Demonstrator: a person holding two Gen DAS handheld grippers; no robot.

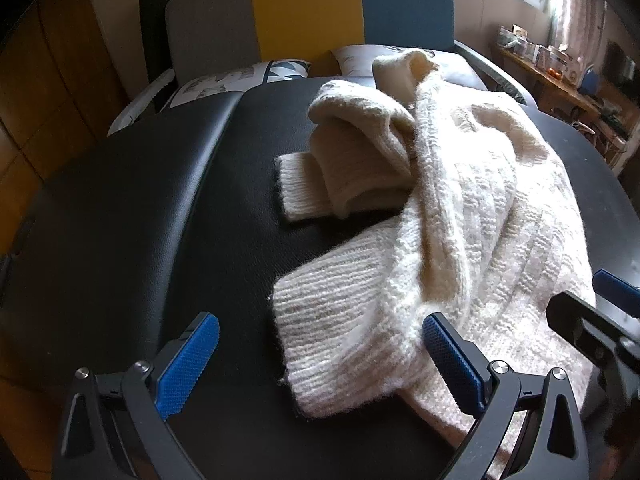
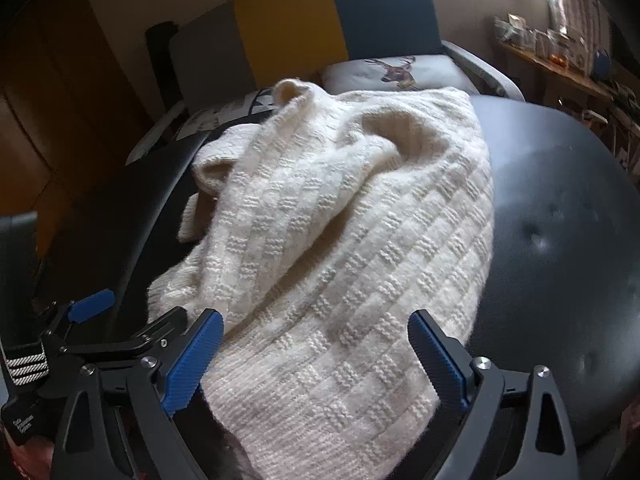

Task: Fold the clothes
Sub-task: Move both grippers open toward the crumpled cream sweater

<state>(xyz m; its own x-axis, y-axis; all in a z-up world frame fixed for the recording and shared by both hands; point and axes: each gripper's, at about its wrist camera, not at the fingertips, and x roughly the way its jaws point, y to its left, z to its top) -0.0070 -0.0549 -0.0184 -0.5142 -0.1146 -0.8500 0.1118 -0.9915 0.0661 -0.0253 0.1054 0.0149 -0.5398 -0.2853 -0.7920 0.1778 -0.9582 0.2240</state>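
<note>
Jaws spread wide on both grippers, gripping nothing. Left gripper (image 1: 320,364) low at 6 o'clock in its own view, blue pads either side of a ribbed cuff of one cream knit sweater (image 1: 452,208); right-hand pad touching or just over the knit, left-hand pad over bare black surface (image 1: 120,208). Right gripper (image 2: 316,360) likewise at 6 o'clock in its view, straddling the sweater's hem edge, fabric lying between the two pads.

One sweater only, crumpled on the black padded surface, body running from 5 o'clock up toward 12 in the left view. Two sleeves visible there: one cuff near 6 o'clock by the left gripper, the other folded over itself near the centre, cuff end pointing to 9 o'clock. Checked knit texture plain in the right view.

Beyond the surface at 12 o'clock, one sofa (image 1: 308,8) with three back panels: grey, yellow, teal. Two cushions on it, one patterned (image 1: 240,76), one with a deer print (image 2: 396,70). One cluttered shelf (image 1: 560,76) at 2 o'clock under a window
</note>
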